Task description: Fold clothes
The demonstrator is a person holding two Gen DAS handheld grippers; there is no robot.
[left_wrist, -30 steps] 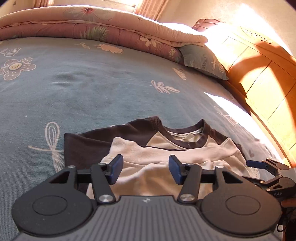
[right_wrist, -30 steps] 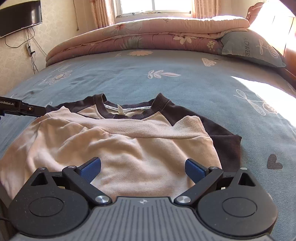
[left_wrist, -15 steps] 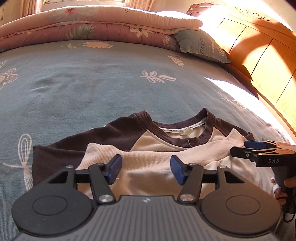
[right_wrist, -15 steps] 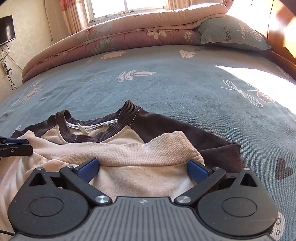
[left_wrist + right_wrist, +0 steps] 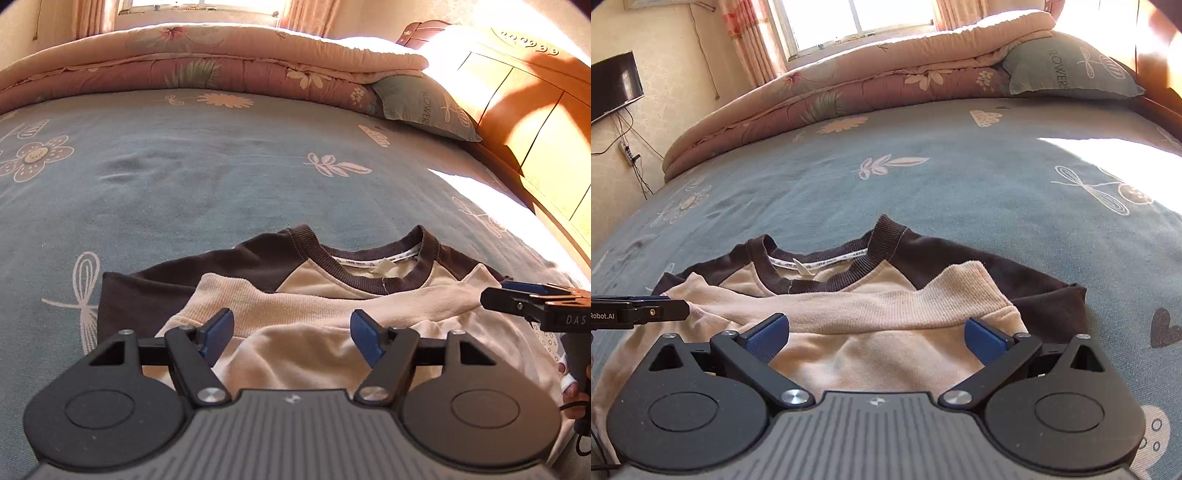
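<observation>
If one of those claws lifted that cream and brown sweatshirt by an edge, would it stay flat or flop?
The cream and dark brown knit sweatshirt would probably flop: it already lies folded over itself with soft creases. It looks light, likely draping from the grip. On the blue flowered bedsheet, pushing it would likely bunch it rather than slide it.

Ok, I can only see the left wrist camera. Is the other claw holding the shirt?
Observer: No. The right claw is wide open over the cream shirt and grips nothing.
Operator: What's next to the shirt over there?
Observer: A dark heart print on the blue sheet, just past the shirt's dark sleeve.
Operator: Anything else in the room?
Observer: A black TV hangs at the far left.
</observation>
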